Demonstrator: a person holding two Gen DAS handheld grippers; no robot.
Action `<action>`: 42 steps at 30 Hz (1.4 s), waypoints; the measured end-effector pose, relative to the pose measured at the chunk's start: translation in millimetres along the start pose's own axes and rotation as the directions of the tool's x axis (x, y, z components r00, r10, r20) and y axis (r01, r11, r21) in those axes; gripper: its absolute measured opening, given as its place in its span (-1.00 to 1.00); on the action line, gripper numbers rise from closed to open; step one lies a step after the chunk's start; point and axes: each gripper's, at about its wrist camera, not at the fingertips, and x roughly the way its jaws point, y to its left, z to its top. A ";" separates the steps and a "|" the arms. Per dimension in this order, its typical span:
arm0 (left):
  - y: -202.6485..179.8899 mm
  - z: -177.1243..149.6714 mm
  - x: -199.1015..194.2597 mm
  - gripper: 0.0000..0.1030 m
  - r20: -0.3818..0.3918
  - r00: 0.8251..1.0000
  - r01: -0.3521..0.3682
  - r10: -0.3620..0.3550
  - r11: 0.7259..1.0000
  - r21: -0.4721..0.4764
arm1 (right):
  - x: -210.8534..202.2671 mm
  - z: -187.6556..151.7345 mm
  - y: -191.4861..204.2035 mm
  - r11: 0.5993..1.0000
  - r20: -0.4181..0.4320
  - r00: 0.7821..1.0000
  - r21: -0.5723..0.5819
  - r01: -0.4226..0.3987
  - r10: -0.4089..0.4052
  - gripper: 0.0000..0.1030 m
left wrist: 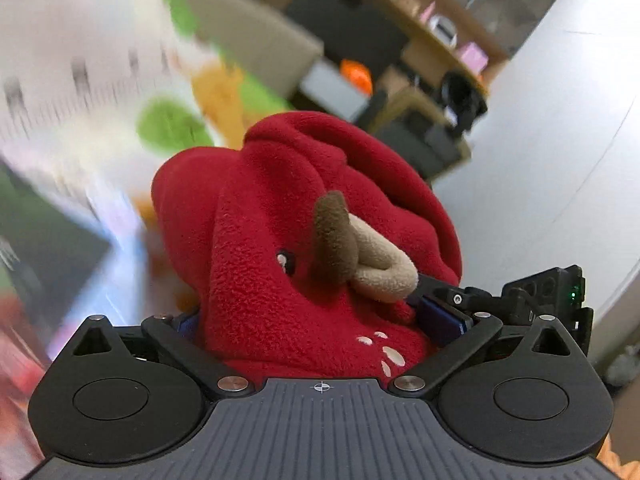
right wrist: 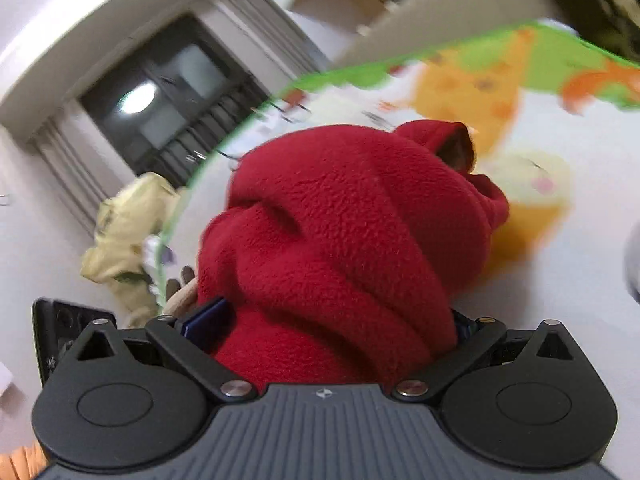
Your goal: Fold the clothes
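Note:
A red fleece garment [left wrist: 280,220] with a brown and tan antler [left wrist: 352,248] and a small sewn eye fills the middle of the left wrist view. My left gripper [left wrist: 316,320] is shut on it, the fleece bunched between the blue pads [left wrist: 444,316]. In the right wrist view the same red fleece garment [right wrist: 340,240] bulges up between the fingers, and my right gripper [right wrist: 332,328] is shut on it. The garment hangs above a white play mat [right wrist: 560,280]. Both fingertips are mostly buried in cloth.
The play mat [left wrist: 80,120] has green, orange and yellow cartoon prints and a green border. A pale yellow garment [right wrist: 124,232] lies crumpled off its edge. The other gripper [left wrist: 552,292] shows at the right of the left view. Shelves [left wrist: 432,40] and a dark window [right wrist: 168,92] stand beyond.

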 end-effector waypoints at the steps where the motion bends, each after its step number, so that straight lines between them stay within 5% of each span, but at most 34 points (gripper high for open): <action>1: 6.4 5.6 -8.4 0.99 0.028 0.999 -0.019 0.019 1.000 0.001 | 10.5 6.3 2.6 1.000 -0.003 1.000 -0.004 -0.018 0.018 1.00; 3: 22.1 12.8 -20.3 0.99 0.052 0.995 -0.080 0.080 0.997 -0.014 | 34.2 17.1 4.6 1.000 -0.029 1.000 -0.014 -0.006 0.005 1.00; 7: 40.8 7.9 -43.1 0.99 0.036 0.975 -0.219 0.218 0.975 0.028 | 56.7 18.8 1.9 0.976 -0.053 0.975 0.005 0.216 -0.215 1.00; 10: 27.6 -10.9 -64.2 0.99 0.011 0.971 -0.237 0.238 0.960 0.148 | 24.9 3.5 14.9 0.971 -0.011 0.972 -0.051 0.234 -0.235 1.00; 14: 17.0 -47.3 -74.6 1.00 -0.052 0.956 -0.261 0.290 0.915 0.309 | -13.8 -31.3 52.8 0.934 -0.025 0.969 -0.276 0.229 -0.246 1.00; 16: 20.5 -69.0 -70.1 1.00 -0.064 0.934 -0.310 0.353 0.885 0.348 | -9.2 -57.1 63.9 0.853 -0.072 0.925 -0.419 0.310 -0.372 1.00; 18: 25.6 -77.1 -67.7 1.00 -0.069 0.933 -0.318 0.354 0.896 0.309 | 4.5 -84.5 67.1 0.753 -0.061 0.863 -0.522 0.400 -0.501 1.00; 19: 27.5 -77.5 -67.8 1.00 -0.069 0.933 -0.321 0.353 0.904 0.283 | 4.8 -92.5 68.1 0.749 -0.030 0.865 -0.515 0.417 -0.501 1.00; 26: 22.8 -82.4 -74.5 1.00 -0.037 0.922 -0.365 0.385 0.897 0.251 | -15.8 -95.6 41.1 0.886 -0.071 0.903 -0.239 0.397 -0.424 1.00; 33: 9.2 -84.0 -79.3 1.00 -0.023 0.904 -0.417 0.427 0.892 0.176 | -22.0 -101.0 33.1 0.915 -0.033 0.924 -0.158 0.371 -0.380 1.00; 39: -25.4 -107.5 -112.8 1.00 0.087 0.911 -0.409 0.402 0.908 0.088 | -33.1 -122.7 64.4 0.858 -0.111 0.877 -0.297 0.420 -0.468 1.00; 42: -46.5 -125.1 -132.9 1.00 0.185 0.904 -0.390 0.385 0.921 -0.012 | -29.3 -149.8 82.9 0.772 -0.087 0.844 -0.461 0.437 -0.529 1.00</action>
